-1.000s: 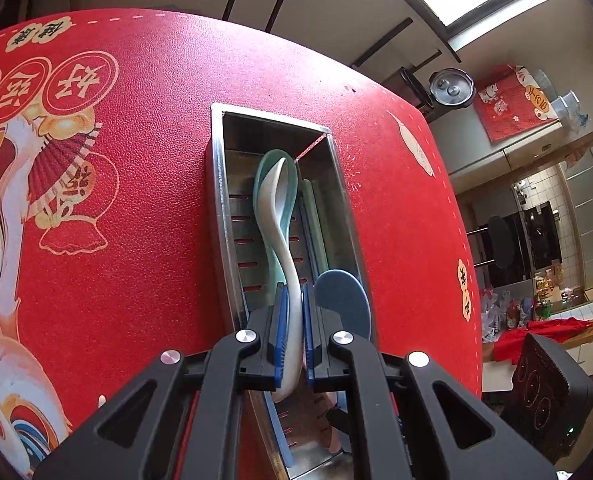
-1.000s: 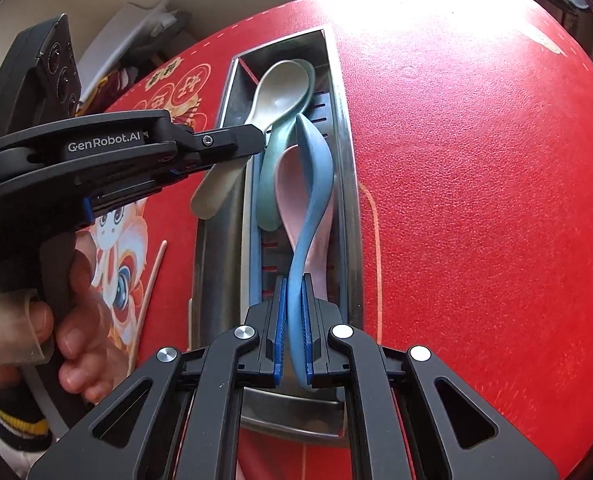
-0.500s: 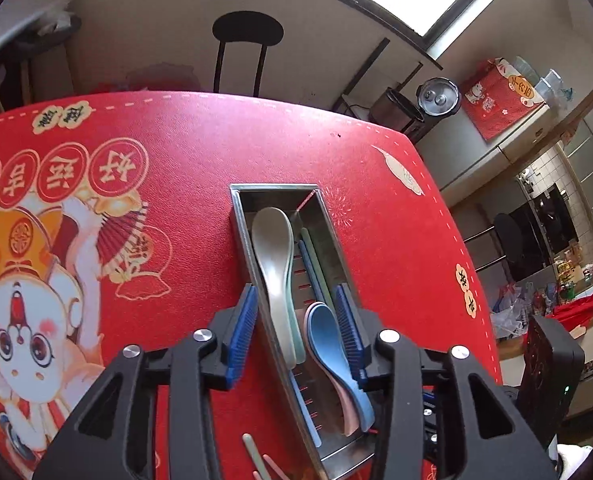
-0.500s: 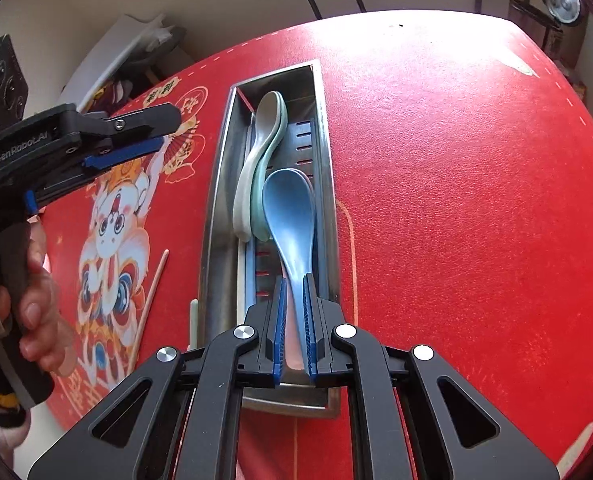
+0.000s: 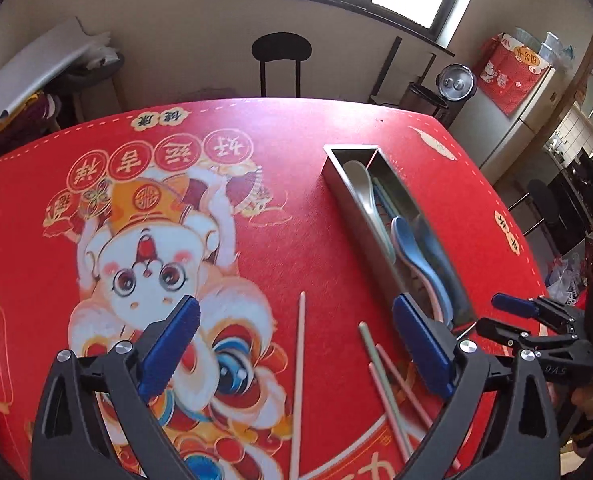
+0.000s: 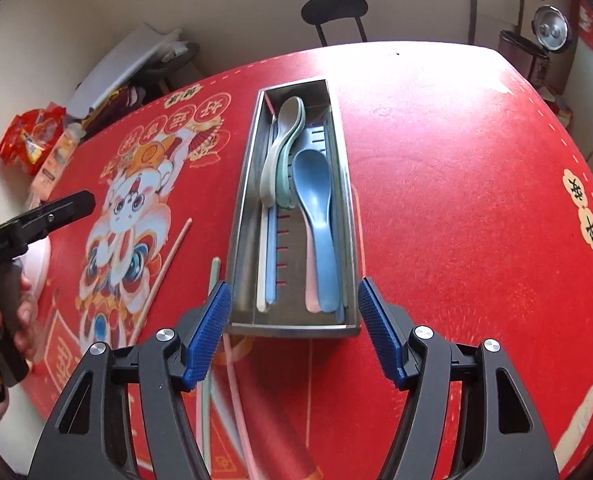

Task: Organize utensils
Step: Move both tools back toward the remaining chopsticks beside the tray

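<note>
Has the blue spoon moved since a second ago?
Yes. The blue spoon left the right gripper, whose jaws are opening, and now lies flat inside the metal tray, bowl toward its far end.

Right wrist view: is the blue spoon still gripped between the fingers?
No, the blue spoon lies in the metal tray, clear of the right gripper, whose fingers are opening.

spoons in tray, chopsticks left

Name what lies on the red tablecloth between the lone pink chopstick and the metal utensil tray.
In the right wrist view, one pale green chopstick lies between the pink chopstick and the metal tray, beside the tray's wall; otherwise that stretch of tablecloth is bare.
</note>
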Demonstrator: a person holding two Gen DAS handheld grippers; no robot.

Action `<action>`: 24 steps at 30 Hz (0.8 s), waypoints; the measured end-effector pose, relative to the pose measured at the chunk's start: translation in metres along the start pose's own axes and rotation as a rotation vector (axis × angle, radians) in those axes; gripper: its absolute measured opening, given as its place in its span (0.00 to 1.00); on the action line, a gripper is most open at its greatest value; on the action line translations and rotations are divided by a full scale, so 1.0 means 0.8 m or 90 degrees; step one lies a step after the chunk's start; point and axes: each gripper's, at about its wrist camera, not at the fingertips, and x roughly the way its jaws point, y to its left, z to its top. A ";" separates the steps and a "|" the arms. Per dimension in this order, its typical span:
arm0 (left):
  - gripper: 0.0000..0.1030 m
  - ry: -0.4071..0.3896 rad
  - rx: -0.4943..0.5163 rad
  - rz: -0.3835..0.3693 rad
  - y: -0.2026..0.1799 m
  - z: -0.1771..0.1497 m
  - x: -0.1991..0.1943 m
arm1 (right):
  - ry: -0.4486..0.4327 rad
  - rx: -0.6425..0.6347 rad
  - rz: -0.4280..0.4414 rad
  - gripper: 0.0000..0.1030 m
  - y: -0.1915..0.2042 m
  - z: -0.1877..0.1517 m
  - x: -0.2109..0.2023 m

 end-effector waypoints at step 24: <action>0.94 0.114 0.048 0.080 0.020 -0.142 0.050 | 0.112 -0.126 -0.105 0.71 0.049 -0.116 0.050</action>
